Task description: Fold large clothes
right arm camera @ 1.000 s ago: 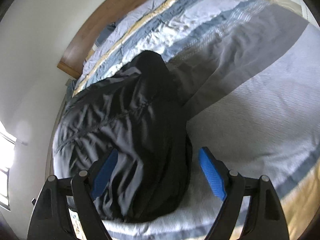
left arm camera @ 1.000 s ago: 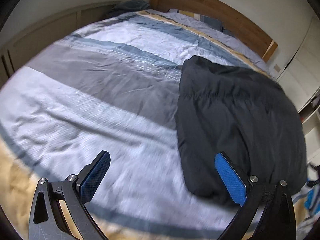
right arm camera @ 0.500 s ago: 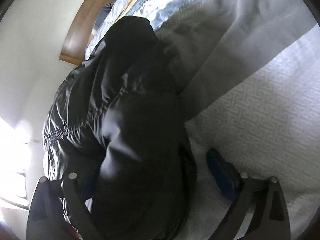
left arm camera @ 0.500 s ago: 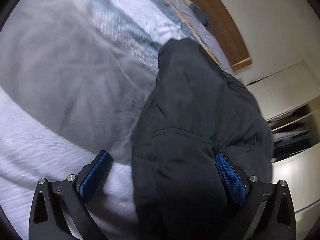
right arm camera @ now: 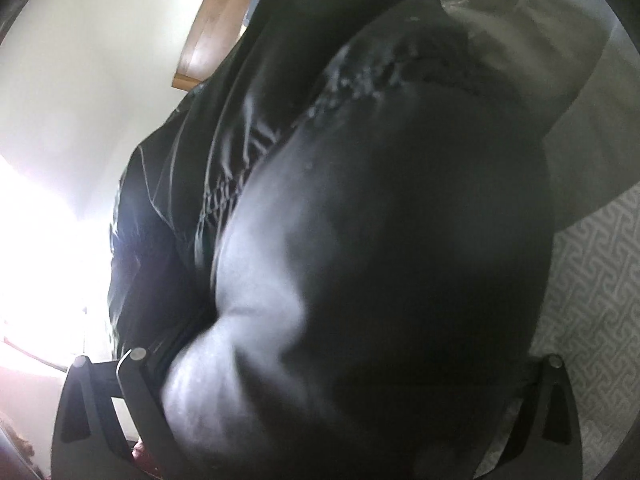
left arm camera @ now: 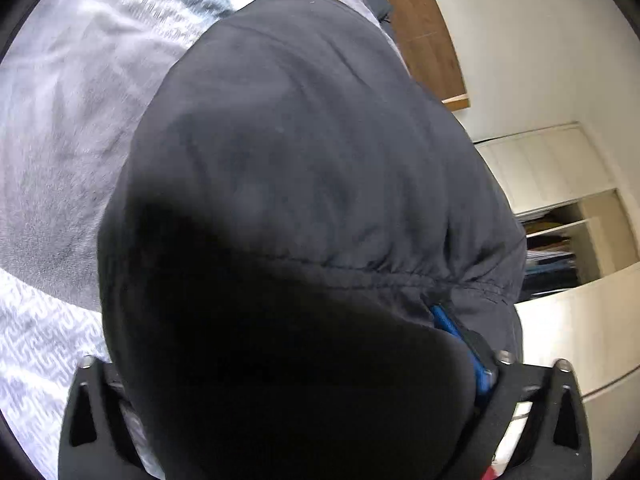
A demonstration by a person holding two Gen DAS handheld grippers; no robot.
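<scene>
A large black jacket (left arm camera: pixel 312 160) lies folded on the bed and fills both views; it also shows in the right wrist view (right arm camera: pixel 380 240). My left gripper (left arm camera: pixel 296 360) is pushed into its near edge with the jaws wide apart. One blue pad (left arm camera: pixel 448 324) shows at the right; the other is hidden by fabric. My right gripper (right arm camera: pixel 340 380) is also pushed into the jacket's edge. Its frames stand wide apart and both pads are buried under the cloth.
The striped grey and white bed cover (left arm camera: pixel 60 140) lies left of the jacket and also shows in the right wrist view (right arm camera: pixel 592 272). A wooden headboard (left arm camera: pixel 420 32) stands at the far end. A white wardrobe with open shelves (left arm camera: pixel 560 232) is to the right.
Both grippers moved forward and down onto the jacket's near edge. The cloth now bulges between the jaws and covers most pads, which were clear of it a second ago.
</scene>
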